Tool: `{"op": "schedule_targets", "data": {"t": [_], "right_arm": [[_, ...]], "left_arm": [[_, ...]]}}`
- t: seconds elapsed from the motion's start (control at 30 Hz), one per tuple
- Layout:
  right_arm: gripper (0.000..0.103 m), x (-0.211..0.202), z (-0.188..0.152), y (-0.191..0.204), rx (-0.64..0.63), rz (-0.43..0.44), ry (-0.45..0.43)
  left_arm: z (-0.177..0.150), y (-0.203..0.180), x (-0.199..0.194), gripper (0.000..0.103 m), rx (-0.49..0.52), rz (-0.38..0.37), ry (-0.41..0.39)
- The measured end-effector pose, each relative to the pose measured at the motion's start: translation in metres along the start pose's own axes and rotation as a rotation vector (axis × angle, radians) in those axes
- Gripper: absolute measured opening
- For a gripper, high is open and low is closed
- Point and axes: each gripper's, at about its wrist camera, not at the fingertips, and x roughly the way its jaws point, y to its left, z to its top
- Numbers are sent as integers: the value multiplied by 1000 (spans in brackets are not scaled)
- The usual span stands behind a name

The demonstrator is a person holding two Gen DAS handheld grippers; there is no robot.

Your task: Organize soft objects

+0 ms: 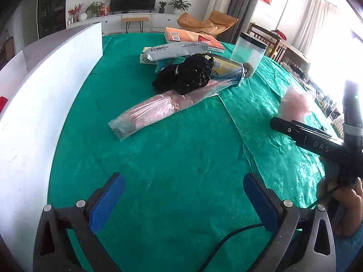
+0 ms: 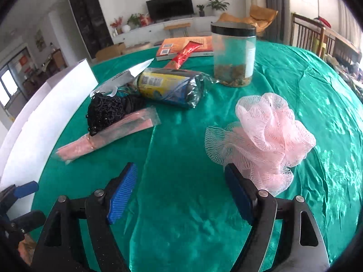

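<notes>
Green satin cloth covers the table (image 2: 181,215), slick and creased; white box (image 2: 45,113) at its left edge. Right tool (image 2: 179,192) spread wide, nothing between the pads. Pink mesh pouf (image 2: 267,136) sits just beside its right finger, outside the gap. Left tool (image 1: 181,199) likewise spread, empty, over bare cloth. Risks: closing now would likely catch only loose netting, or pinch and drag the cloth, shifting the black knit bundle (image 2: 106,111), pink packet (image 2: 106,138) and jar (image 2: 233,56).
</notes>
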Motion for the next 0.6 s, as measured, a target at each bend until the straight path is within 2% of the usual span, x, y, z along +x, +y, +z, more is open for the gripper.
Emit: {"op": "schedule_targets", "data": {"t": [0.13, 0.2, 0.27, 0.33, 0.43, 0.5, 0.6], "right_arm": [[82, -4, -23, -17, 47, -131, 30], [82, 0, -26, -27, 86, -153, 58], [82, 1, -27, -31, 100, -183, 55], [82, 3, -25, -32, 95, -197, 53], [88, 8, -23, -26, 52, -235, 57], [92, 8, -28, -25, 57, -232, 49], [92, 6, -30, -28, 61, -232, 45]], "left_arm": [[9, -18, 35, 103, 42, 43, 26], [17, -22, 45, 103, 65, 93, 14], [27, -27, 61, 103, 98, 150, 39], [40, -28, 72, 103, 100, 153, 47], [59, -29, 87, 103, 93, 160, 45], [69, -26, 95, 103, 75, 173, 22], [78, -23, 100, 103, 45, 193, 13]]}}
